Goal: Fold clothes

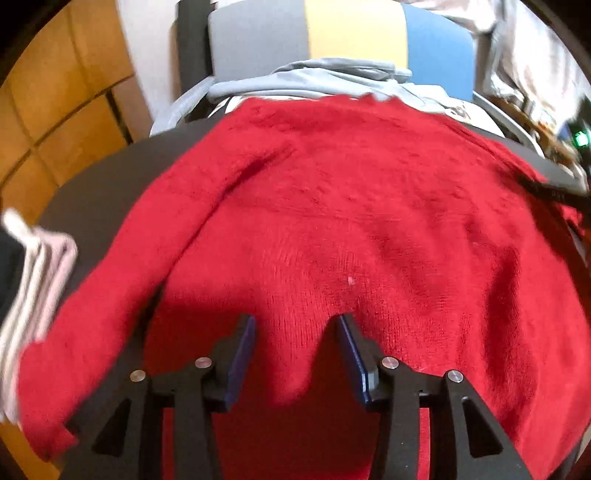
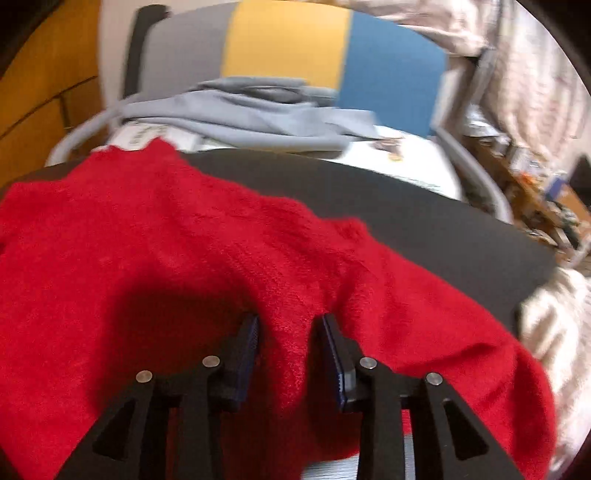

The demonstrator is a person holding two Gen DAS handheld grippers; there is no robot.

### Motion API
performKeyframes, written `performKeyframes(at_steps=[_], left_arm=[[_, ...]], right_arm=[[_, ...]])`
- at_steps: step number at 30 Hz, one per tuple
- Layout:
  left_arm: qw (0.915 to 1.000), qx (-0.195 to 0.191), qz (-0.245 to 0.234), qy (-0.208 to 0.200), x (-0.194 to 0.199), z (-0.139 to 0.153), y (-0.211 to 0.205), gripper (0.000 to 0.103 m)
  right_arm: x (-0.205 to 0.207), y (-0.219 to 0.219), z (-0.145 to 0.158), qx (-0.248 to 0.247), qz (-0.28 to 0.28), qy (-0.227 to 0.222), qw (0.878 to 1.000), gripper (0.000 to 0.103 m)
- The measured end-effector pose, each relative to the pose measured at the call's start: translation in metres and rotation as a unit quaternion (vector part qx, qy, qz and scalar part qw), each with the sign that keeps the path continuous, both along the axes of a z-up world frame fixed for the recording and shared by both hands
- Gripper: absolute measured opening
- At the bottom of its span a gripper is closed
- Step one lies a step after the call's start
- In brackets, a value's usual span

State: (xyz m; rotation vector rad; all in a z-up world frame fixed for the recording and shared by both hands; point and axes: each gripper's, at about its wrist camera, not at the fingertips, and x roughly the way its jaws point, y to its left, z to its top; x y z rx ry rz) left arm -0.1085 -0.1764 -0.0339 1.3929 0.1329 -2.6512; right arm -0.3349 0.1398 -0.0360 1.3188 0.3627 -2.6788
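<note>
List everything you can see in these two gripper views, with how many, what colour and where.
Sweater: one, red knit, spread over the dark table, near edge bunched between both grippers' fingers.
Table: one, black, under the sweater.
Grey garment: one, light grey-blue, piled beyond the table's far edge.
Chair: one, back panels grey, yellow and blue, behind the grey garment.
Striped cloth: one, black and white, at the table's left edge; blurred.
Pale fabric: beige, hanging at far right.
Wooden panelling: orange-brown, at left.
Left gripper: one, black with blue pads, fingers around a sweater fold.
Right gripper: one, black with blue pads, pinching a sweater fold.
</note>
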Motion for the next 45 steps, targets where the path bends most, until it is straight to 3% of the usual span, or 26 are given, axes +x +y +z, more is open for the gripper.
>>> performKeyframes(at_steps=[4,6,7,10,12,14,16,17,20,22,24,28,35,36,37,38,40,45], left_arm=[[0.9998,0.015,0.009,0.006,-0.001,-0.004,0.013,0.048],[0.9996,0.023,0.013,0.009,-0.001,-0.006,0.02,0.048],[0.9995,0.027,0.015,0.01,-0.001,-0.007,0.023,0.048],[0.9972,0.024,0.066,0.025,0.02,-0.004,-0.004,0.048],[0.994,0.021,0.101,0.036,0.035,-0.002,-0.024,0.049],[0.9884,-0.008,0.144,0.046,0.061,0.003,-0.055,0.054],[0.9808,-0.049,0.181,0.055,0.089,0.006,-0.086,0.071],[0.9758,-0.07,0.198,0.059,0.103,0.007,-0.101,0.074],[0.9759,-0.102,0.185,0.056,0.116,0.001,-0.113,0.078],[0.9759,-0.122,0.173,0.053,0.124,-0.004,-0.12,0.088],[0.9753,-0.142,0.161,0.05,0.131,-0.009,-0.127,0.089],[0.9725,-0.182,0.138,0.044,0.147,-0.019,-0.141,0.09],[0.9841,-0.15,0.093,0.018,0.11,-0.027,-0.141,0.089],[0.9855,-0.145,0.087,0.014,0.105,-0.028,-0.141,0.077],[0.9868,-0.141,0.08,0.01,0.1,-0.029,-0.14,0.043],[0.988,-0.136,0.074,0.006,0.094,-0.03,-0.14,0.03],[0.9927,-0.1,0.067,0.007,0.091,-0.012,-0.146,0.017],[0.996,-0.028,0.067,0.051,0.093,0.067,-0.177,0.016]], right_arm=[[-0.005,0.015,0.006,0.011,-0.018,-0.005,1.0,0.035],[0.007,-0.001,0.02,0.067,-0.024,0.002,0.997,0.035],[0.019,-0.014,0.029,0.081,-0.017,0.028,0.996,0.036],[0.07,-0.058,0.053,0.036,0.064,0.071,0.995,0.037],[0.101,-0.089,0.047,0.015,0.113,0.057,0.992,0.037],[0.129,-0.117,0.039,-0.004,0.146,0.043,0.988,0.037],[0.148,-0.135,0.025,-0.02,0.154,0.028,0.988,0.037],[0.152,-0.14,0.017,-0.024,0.153,0.019,0.988,0.037],[0.16,-0.137,0.008,-0.032,0.133,0.033,0.99,0.041],[0.157,-0.134,0.008,-0.052,0.122,0.025,0.991,0.042],[0.157,-0.128,0.007,-0.076,0.107,0.02,0.991,0.043],[0.162,-0.13,0.005,-0.07,0.103,0.027,0.992,0.044],[0.168,-0.143,0.002,-0.025,0.098,0.051,0.993,0.047],[0.169,-0.144,0.002,-0.019,0.098,0.055,0.994,0.047],[0.168,-0.145,0.002,-0.015,0.097,0.057,0.994,0.048],[0.168,-0.146,0.002,-0.01,0.097,0.059,0.993,0.048],[0.167,-0.146,0.001,-0.009,0.097,0.06,0.993,0.049],[0.165,-0.142,0.001,-0.018,0.094,0.056,0.994,0.05]])
